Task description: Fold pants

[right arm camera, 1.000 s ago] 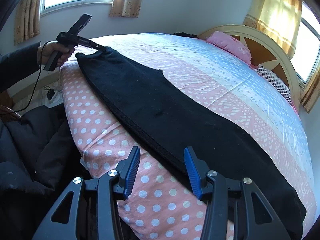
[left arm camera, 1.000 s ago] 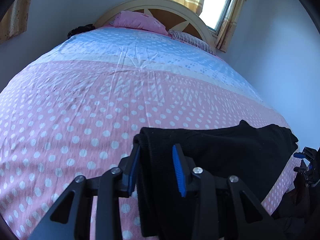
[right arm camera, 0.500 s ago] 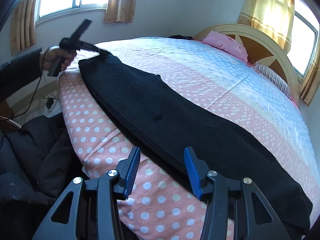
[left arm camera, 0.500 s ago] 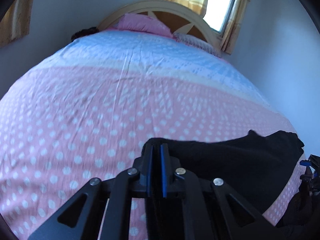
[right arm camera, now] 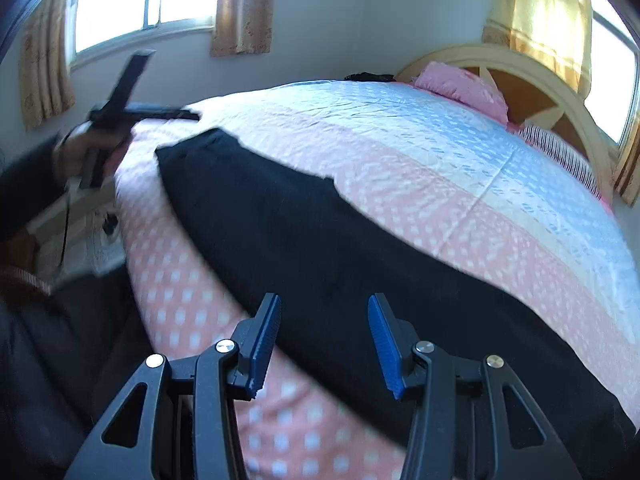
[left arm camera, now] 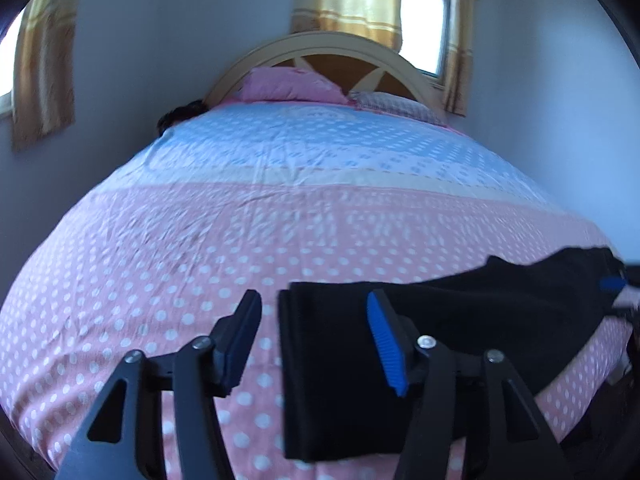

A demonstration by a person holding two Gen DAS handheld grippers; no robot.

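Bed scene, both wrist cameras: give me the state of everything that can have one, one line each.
Black pants: lying flat along the bed's near edge, folded lengthwise, not gripped.
Left gripper: jaws open, over the pants' end.
Right gripper: jaws open, above the pants.
Bedspread: spread out, lightly wrinkled.
Pink pillow: resting against the headboard.
Curtains: drawn aside, window uncovered.

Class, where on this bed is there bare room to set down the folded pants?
Bare sheet runs from the pants up to the pillows. The near edge is crowded: pants along it, both open grippers over them.
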